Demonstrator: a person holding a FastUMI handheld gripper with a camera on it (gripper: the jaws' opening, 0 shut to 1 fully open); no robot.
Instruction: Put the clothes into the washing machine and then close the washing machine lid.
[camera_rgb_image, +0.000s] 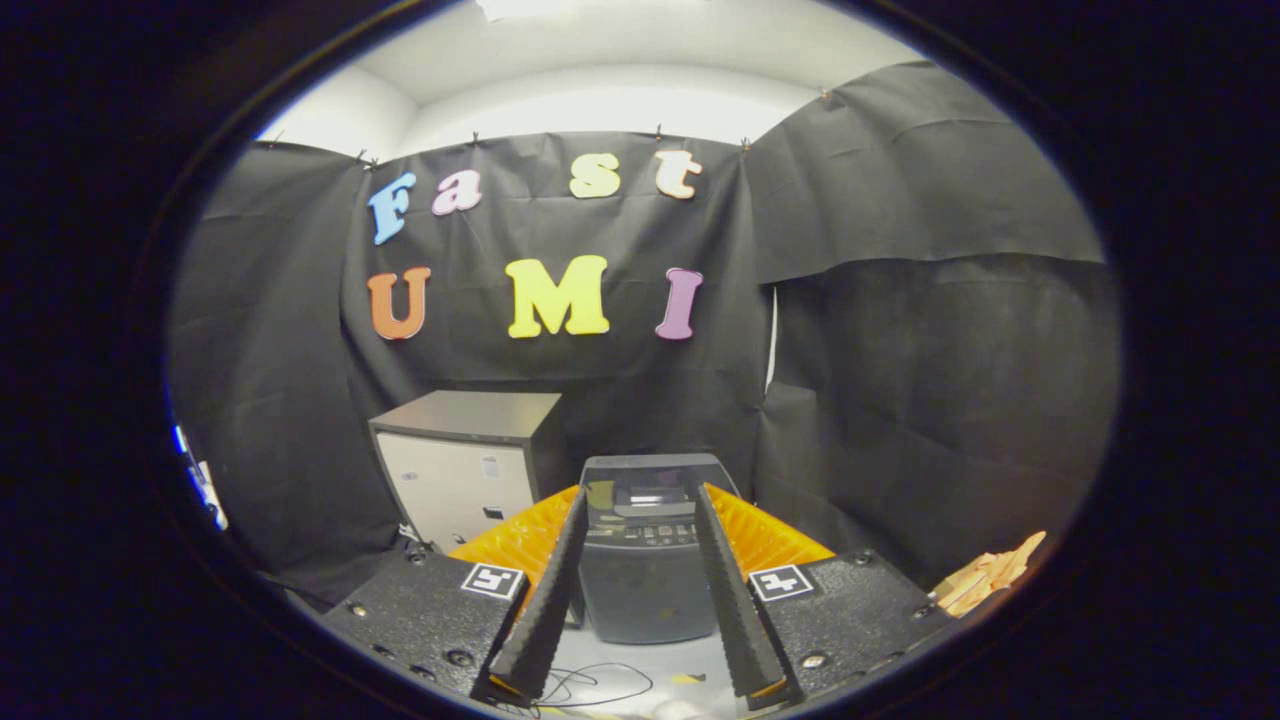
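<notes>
The gripper (640, 590) hung with its jaws wide and empty, framing the dark washing machine (645, 560) dead ahead at 12 o'clock, lid shut; a grey cabinet (465, 470) stood at 10 o'clock, peach-coloured clothes (985, 580) at 3 o'clock

No readable text — the small stickers on the front of the cabinet (465, 470), beyond the hand-held gripper (640, 590) and off to one side, are too small to make out, and the washing machine (645, 540) panel between the spread fingers is blurred.
</notes>
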